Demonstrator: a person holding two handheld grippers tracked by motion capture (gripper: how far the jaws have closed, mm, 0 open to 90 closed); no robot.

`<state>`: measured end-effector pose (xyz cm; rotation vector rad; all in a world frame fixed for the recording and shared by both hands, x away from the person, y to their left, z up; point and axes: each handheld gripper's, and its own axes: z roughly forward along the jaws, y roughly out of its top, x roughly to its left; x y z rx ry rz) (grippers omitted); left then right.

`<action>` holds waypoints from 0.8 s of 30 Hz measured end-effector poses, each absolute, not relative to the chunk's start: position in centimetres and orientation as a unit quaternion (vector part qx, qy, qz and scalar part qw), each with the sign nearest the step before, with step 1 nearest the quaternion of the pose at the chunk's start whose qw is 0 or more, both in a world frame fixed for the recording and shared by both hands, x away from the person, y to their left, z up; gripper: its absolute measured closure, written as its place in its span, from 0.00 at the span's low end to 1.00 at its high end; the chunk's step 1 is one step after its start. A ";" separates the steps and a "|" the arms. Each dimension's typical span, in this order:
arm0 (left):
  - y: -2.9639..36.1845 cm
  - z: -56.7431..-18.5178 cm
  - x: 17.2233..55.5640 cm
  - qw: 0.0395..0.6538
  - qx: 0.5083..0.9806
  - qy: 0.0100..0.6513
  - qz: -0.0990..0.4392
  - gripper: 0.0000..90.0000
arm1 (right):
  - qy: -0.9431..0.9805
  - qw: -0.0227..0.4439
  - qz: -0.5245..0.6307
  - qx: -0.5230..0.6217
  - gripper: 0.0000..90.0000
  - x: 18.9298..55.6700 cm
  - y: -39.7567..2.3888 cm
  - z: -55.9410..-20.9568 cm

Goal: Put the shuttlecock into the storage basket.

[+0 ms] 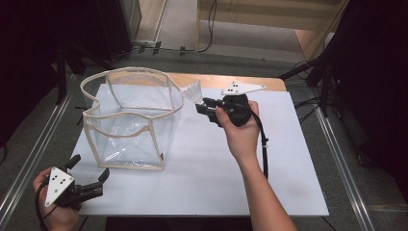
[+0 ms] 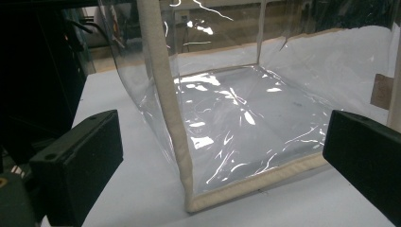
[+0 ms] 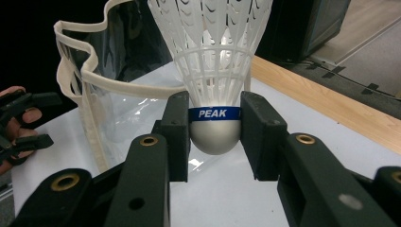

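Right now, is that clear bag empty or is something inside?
Empty. Through the clear bag only its bare bottom shows; the shuttlecock is outside, clamped in the right gripper.

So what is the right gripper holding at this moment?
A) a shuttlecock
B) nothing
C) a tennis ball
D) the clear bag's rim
A: the right gripper is clamped on the rounded base of a white shuttlecock with a blue band, beside the clear bag.
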<state>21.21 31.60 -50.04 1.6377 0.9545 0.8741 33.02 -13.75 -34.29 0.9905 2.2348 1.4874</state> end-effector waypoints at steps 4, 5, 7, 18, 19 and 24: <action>31.6 -50.0 21.2 0.504 0.677 0.396 0.362 0.00 | 0.774 0.137 0.516 0.340 0.70 33.1 -13.3 -34.1; 31.6 -50.0 21.2 0.504 0.677 0.396 0.362 0.00 | 0.774 0.138 0.516 0.340 0.70 33.1 -13.2 -34.1; 31.6 -50.0 21.2 0.503 0.677 0.396 0.362 0.00 | 0.773 0.136 0.519 0.338 0.70 33.2 -13.1 -34.0; 31.6 -50.0 21.2 0.504 0.678 0.396 0.361 0.00 | 0.773 0.131 0.525 0.331 0.70 33.7 -11.9 -33.8; 31.6 -50.0 21.2 0.504 0.678 0.396 0.361 0.00 | 0.774 0.130 0.525 0.330 0.70 33.7 -11.8 -33.7; 31.6 -50.0 21.2 0.504 0.678 0.395 0.361 0.00 | 0.776 0.128 0.527 0.323 0.70 34.0 -10.6 -33.5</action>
